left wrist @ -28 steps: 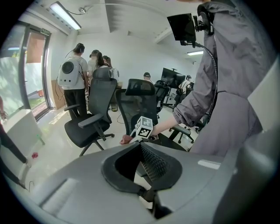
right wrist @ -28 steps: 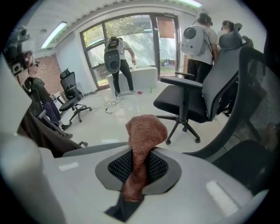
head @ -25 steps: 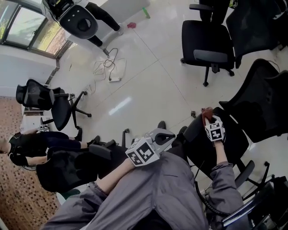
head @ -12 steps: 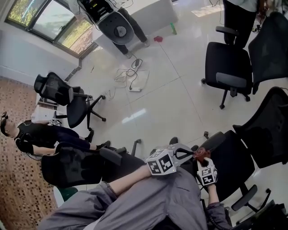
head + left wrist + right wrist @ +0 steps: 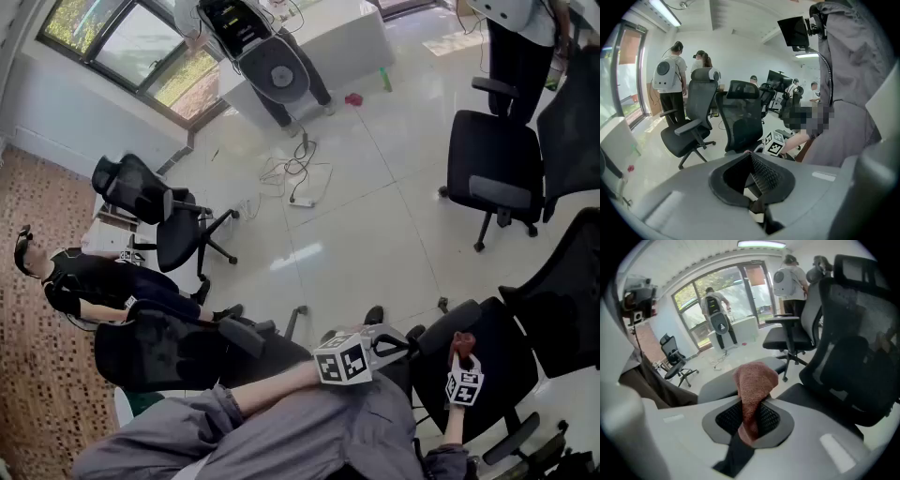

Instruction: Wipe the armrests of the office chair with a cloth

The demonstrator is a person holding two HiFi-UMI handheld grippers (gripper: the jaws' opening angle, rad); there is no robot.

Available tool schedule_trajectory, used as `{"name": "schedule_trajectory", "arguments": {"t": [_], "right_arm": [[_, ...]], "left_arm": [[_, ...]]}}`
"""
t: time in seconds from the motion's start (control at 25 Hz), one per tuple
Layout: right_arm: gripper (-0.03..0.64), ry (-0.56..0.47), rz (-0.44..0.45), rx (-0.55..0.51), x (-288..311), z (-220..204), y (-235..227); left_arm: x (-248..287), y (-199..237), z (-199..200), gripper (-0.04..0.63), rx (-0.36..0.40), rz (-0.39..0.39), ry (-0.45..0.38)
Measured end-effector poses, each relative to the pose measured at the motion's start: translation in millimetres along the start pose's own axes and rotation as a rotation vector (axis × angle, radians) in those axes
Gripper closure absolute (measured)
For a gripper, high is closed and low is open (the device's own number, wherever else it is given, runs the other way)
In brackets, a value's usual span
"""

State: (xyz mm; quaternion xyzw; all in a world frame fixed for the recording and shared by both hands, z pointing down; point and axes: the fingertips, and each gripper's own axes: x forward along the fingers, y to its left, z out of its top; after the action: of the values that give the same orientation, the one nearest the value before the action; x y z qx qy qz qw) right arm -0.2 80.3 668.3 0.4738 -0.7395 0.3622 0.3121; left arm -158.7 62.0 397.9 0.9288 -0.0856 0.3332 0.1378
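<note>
Since half a second ago the right gripper (image 5: pixel 460 358) has swung away from the left gripper (image 5: pixel 401 342). Their tips were almost touching then; now they sit apart, with the right one further right and lower in the head view. Its jaws pinch a reddish-brown cloth (image 5: pixel 460 341), which stands up out of them in a soft fold. The right gripper view shows the cloth squeezed between the two mesh pads, its top flopping over, with a grey armrest (image 5: pixel 712 383) lying just beyond it. From the head view, the cloth hovers over the near edge of a black office chair (image 5: pixel 497 361), just beside that armrest. Whether cloth and armrest touch cannot be told.

The left gripper is held over the person's grey-clad lap (image 5: pixel 309 427) and points toward the same armrest. Its own view shows the jaw tips meeting with nothing between them. The right gripper's marker cube (image 5: pixel 774 143) shows past them.

Around this, a glossy white tiled floor (image 5: pixel 375 225) carries several other chairs (image 5: pixel 497 164), all black. Another person (image 5: pixel 94 281) in dark clothes sits in a chair at the left, next to a patterned brown carpet (image 5: pixel 37 394). White cables (image 5: pixel 298 176) trail on the floor near a large window (image 5: pixel 112 47).
</note>
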Motion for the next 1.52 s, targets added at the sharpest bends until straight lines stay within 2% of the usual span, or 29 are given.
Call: {"name": "schedule_trajectory", "arguments": {"t": [0.12,0.24,0.44,0.68,0.92,1.04,1.2,1.4,1.52], "right_arm": [[0.569,-0.036,-0.045,0.068,20.1,-0.2,-30.7],[0.569,-0.059,-0.006,0.127,49.1,10.0,-33.2],[0.569,-0.054,0.068,0.256,62.8,0.0,-31.6],[0.569,-0.06,0.118,0.307,110.6,-13.1,-15.7],[0.569,0.007,0.095,0.326,142.7,-43.8,-23.4],[0.569,0.029,0.095,0.312,152.6,-41.8,-26.0],[0.569,0.019,0.1,0.296,144.7,-32.0,-27.0],[0.569,-0.095,0.109,0.318,95.4,-1.1,-15.9],[0.569,-0.119,0.1,0.311,71.1,8.3,-11.2]], "left_arm": [[-13.0,-1.6,-10.1,0.58,-0.005,0.015,0.005],[-21.3,6.1,-14.5,0.58,-0.024,0.03,0.005],[8.2,-4.4,-10.4,0.579,-0.047,-0.065,0.009],[34.4,-3.6,-21.3,0.58,-0.065,-0.122,-0.002],[61.6,5.2,-38.5,0.58,-0.074,-0.145,0.018],[71.7,13.0,-49.7,0.58,-0.073,-0.15,0.024],[79.2,20.9,-54.3,0.58,-0.067,-0.155,0.014],[76.1,26.1,-57.4,0.58,-0.045,-0.159,-0.005],[75.4,30.2,-56.9,0.58,-0.036,-0.164,-0.014]]}}
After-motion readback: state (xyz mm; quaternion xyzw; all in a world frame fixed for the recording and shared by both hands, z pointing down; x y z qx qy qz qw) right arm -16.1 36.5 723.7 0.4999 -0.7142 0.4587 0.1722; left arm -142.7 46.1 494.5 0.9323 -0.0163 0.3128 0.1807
